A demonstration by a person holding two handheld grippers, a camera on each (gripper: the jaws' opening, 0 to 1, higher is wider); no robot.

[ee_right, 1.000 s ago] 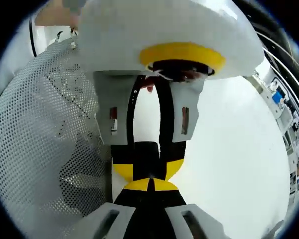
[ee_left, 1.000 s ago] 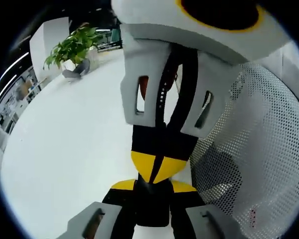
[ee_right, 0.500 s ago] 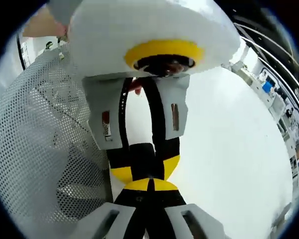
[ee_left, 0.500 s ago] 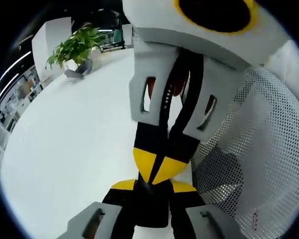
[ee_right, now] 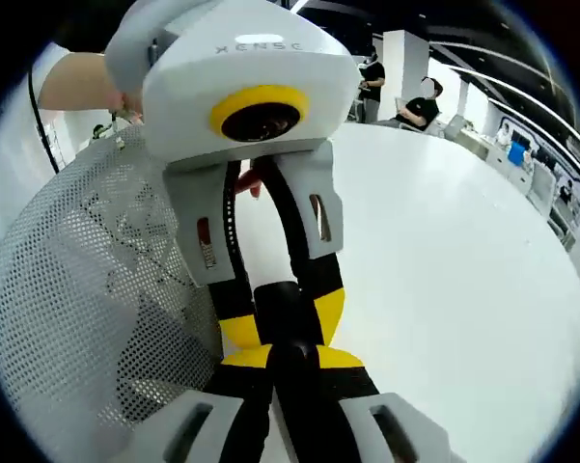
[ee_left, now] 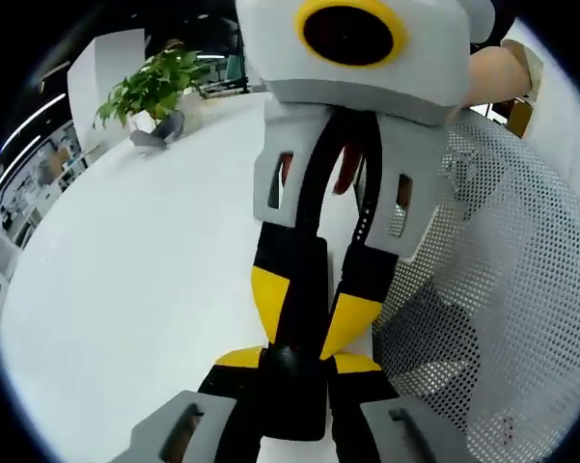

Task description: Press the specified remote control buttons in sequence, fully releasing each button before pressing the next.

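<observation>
- Left gripper view: the white table (ee_left: 125,289) takes up most of the scene. I cannot identify the remote control on it with any certainty. Risk: pressing without a sighted target.
- White mesh basket (ee_left: 502,318) stands just beside both tools, on the person's side. Risk: a sideways swing could catch its wall and push it along the table.
- Right gripper (ee_right: 294,365) and left gripper (ee_left: 294,365) face each other, tip to tip. Each pair of yellow-tipped jaws stands slightly apart around something dark. I cannot tell whether either pair is clamped or merely closed up against it. Risk: the tools block each other's cameras, so neither would show a button.
- Potted plant (ee_left: 150,87) sits at the far table edge, well apart. No concern.
- Dark narrow piece (ee_right: 280,307) sits between the jaw tips. It may be the remote seen end-on, but no buttons are legible. Risk: if it is pinched from both ends, an uneven pull could twist it loose or press a wrong key.
</observation>
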